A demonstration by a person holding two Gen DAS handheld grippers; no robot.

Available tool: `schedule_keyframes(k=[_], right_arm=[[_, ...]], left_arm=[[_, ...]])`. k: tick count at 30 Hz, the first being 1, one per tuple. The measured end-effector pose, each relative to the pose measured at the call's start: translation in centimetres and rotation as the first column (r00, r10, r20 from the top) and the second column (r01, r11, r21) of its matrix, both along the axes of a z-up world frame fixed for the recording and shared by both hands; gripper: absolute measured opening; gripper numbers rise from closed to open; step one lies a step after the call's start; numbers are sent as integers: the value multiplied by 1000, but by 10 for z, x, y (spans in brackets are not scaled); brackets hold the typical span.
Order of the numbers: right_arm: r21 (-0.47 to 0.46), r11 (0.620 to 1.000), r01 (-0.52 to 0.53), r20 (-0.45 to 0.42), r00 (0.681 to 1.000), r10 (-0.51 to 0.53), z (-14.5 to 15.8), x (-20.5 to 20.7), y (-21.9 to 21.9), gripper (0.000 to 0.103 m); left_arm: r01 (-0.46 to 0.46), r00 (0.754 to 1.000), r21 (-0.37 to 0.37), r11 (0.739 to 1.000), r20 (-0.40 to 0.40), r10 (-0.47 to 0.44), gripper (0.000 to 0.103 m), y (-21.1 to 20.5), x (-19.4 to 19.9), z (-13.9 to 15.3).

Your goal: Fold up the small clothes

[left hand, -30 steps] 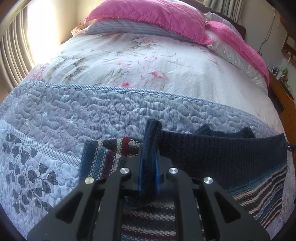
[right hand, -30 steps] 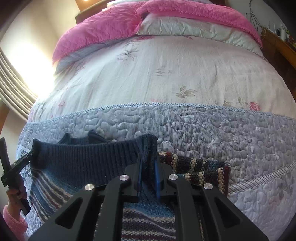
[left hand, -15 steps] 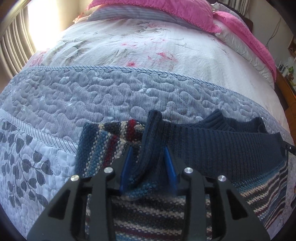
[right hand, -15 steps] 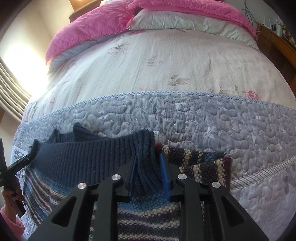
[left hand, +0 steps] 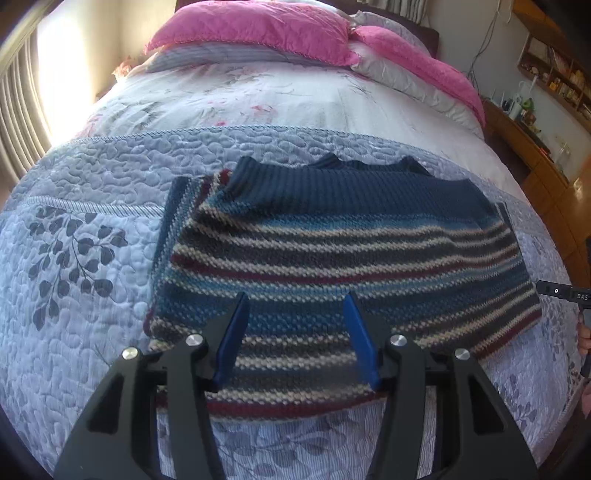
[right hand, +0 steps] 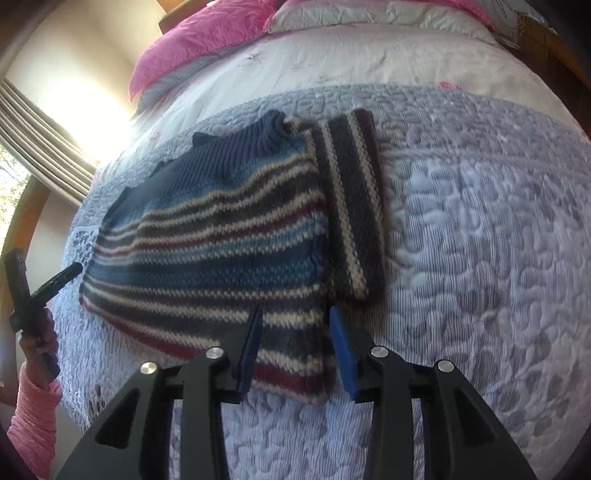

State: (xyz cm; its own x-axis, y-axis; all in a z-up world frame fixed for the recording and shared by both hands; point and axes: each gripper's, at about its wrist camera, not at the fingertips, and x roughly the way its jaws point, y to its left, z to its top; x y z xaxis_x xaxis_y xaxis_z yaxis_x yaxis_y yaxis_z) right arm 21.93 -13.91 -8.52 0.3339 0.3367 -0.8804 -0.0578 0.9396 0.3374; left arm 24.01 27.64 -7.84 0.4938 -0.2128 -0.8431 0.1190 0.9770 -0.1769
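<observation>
Knitted wool in navy, teal, cream and maroon stripes makes up the small folded sweater (left hand: 332, 266), which lies flat on the grey-blue quilted bedspread (left hand: 92, 184) near the foot of the bed. At its left edge in the left wrist view, a striped sleeve is tucked under the body and shows as a narrow band running down the side. Across the far edge runs the ribbed navy hem, with the dark collar peeking out just behind it. Below that, the stripes run straight across the front. In the right wrist view the sweater (right hand: 207, 236) shows a folded sleeve of cream and charcoal stripes along its right side.

Black with blue pads, the left gripper (left hand: 297, 332) hovers over the sweater's near edge, jaws spread wide and holding nothing. The right gripper (right hand: 295, 339) hangs over the sweater's near right corner, likewise spread and empty.

Pink quilted pillows (left hand: 251, 33) rest at the head of the bed.
</observation>
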Motion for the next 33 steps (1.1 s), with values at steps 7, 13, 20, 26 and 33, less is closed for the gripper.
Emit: schedule_keyframes(k=[7, 13, 20, 26, 33], right_arm=[[5, 999, -37, -22, 999, 37, -13, -21, 7, 12], [-91, 995, -38, -80, 996, 31, -29, -24, 2, 11], [-78, 996, -38, -56, 998, 34, -20, -21, 3, 28], [-9, 1000, 0, 41, 999, 0, 25, 13, -2, 42], [-47, 999, 24, -20, 999, -25, 4, 80, 10, 49]], left_arm=[[-52, 992, -15, 999, -115, 50, 53, 1, 1, -39], [-62, 988, -38, 997, -147, 56, 54, 9, 6, -55], [-35, 994, 53, 998, -104, 40, 54, -6, -1, -51], [-25, 999, -17, 1000, -41, 25, 58, -16, 8, -13], [-35, 996, -14, 999, -82, 34, 58, -40, 40, -30]])
